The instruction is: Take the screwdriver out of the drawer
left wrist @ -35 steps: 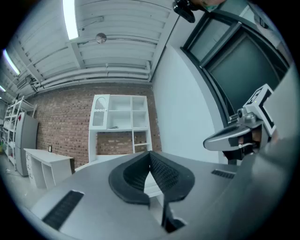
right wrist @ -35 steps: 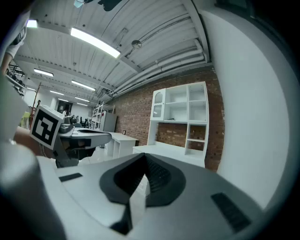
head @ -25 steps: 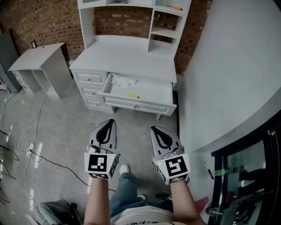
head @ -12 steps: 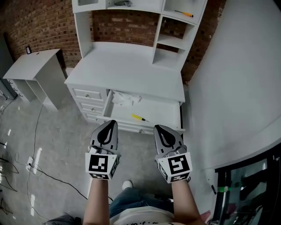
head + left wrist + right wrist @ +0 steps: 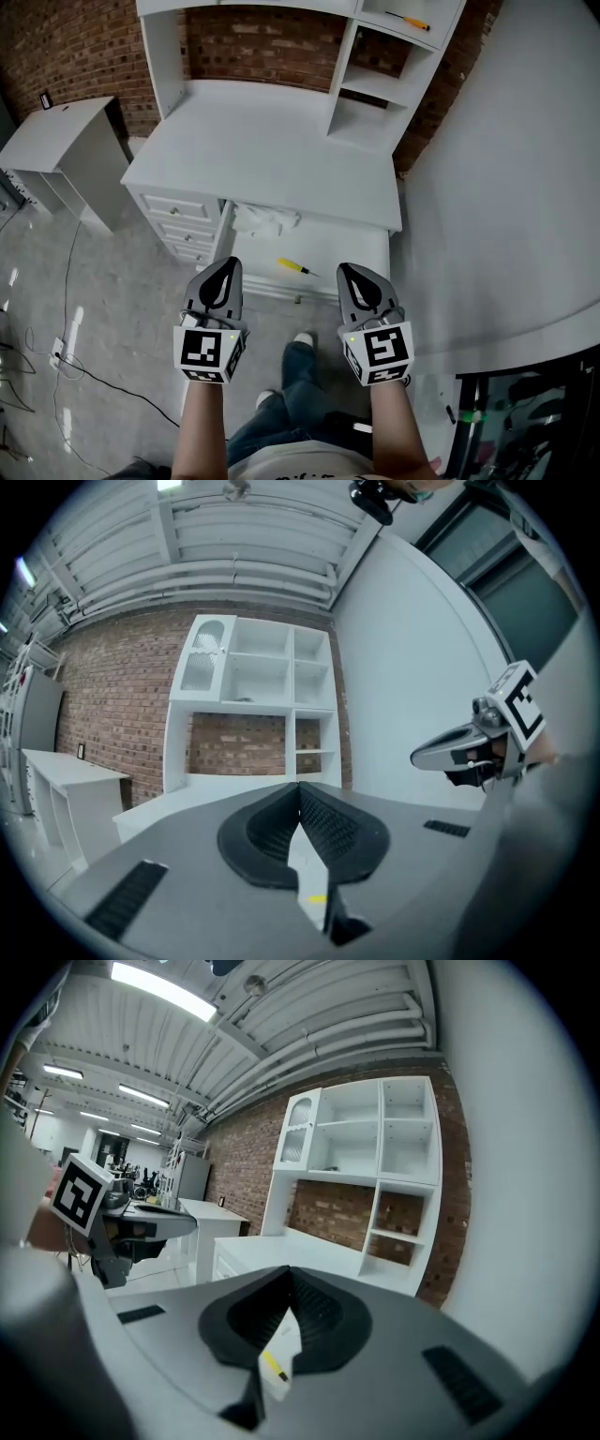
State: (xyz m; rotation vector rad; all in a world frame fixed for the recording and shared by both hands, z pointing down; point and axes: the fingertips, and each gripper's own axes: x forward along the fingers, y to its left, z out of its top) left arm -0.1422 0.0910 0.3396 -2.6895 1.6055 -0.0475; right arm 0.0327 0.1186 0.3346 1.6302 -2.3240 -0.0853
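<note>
Half the job at best: the drawer point(image 5: 352, 253) is open, but the yellow screwdriver point(image 5: 296, 268) lies inside it at frame centre. Just below, the left tool point(image 5: 225, 266) and right tool point(image 5: 350, 272) hover, both pressed together and empty.

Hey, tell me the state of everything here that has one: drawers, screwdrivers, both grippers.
Wide white desk drawer: pulled open.
Yellow-handled screwdriver: lying loose in that drawer, untouched.
Small white side drawers: closed.
Orange-handled screwdriver: lying on the upper shelf.
Left gripper: shut, empty.
Right gripper: shut, empty.
</note>
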